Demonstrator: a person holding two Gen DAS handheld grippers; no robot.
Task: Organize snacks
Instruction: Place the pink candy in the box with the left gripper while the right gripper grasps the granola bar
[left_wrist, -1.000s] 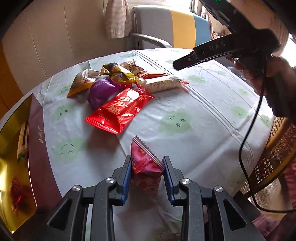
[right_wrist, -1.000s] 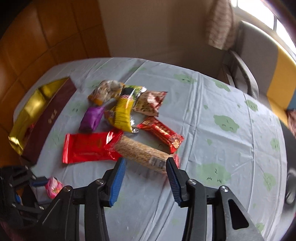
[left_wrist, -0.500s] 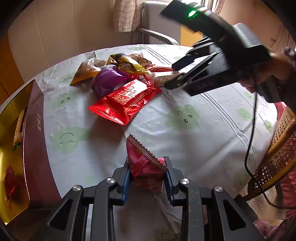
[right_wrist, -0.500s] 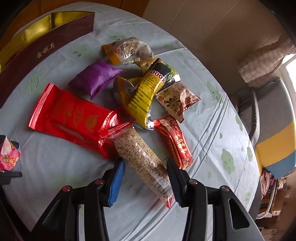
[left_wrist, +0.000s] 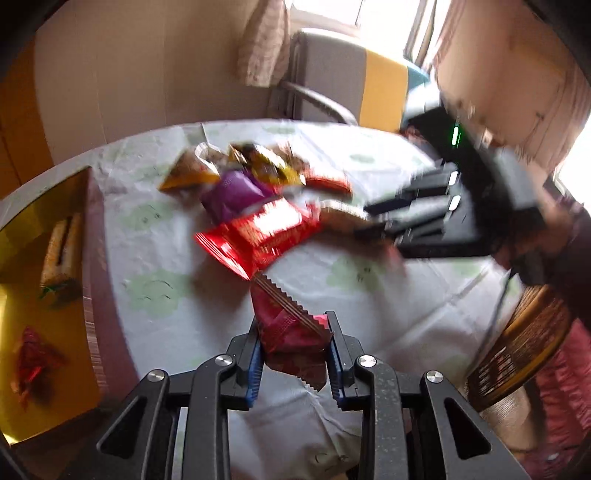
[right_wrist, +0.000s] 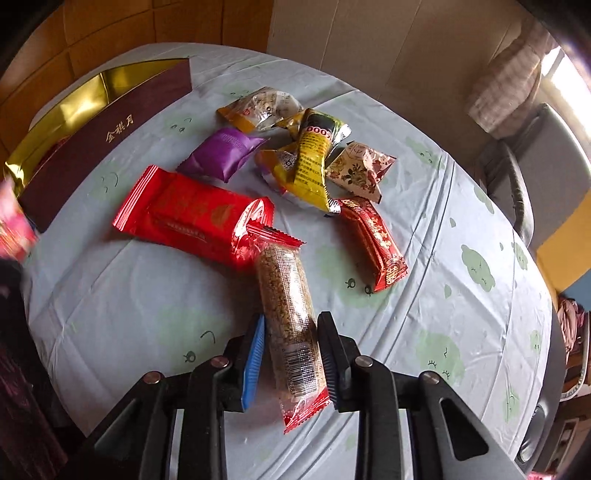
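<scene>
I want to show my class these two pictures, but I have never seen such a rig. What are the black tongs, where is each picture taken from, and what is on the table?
No robot: a person holds a hand tool with two fingers in each hand, with a camera looking along them. The left gripper is shut on a small pink-red packet. The right gripper is closing around a grain bar on the table. Nearby lie a big red packet, a purple packet and a gold-lined box.

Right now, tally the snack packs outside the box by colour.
Red: 2 (large pack, slim bar)
Purple pack: 1
Yellow pack: 1
Orange: 2 (clear-fronted pack, half-hidden pack)
Floral pack: 1
Clear grain bar: 1
Pink pack: 1
Total: 9
</scene>
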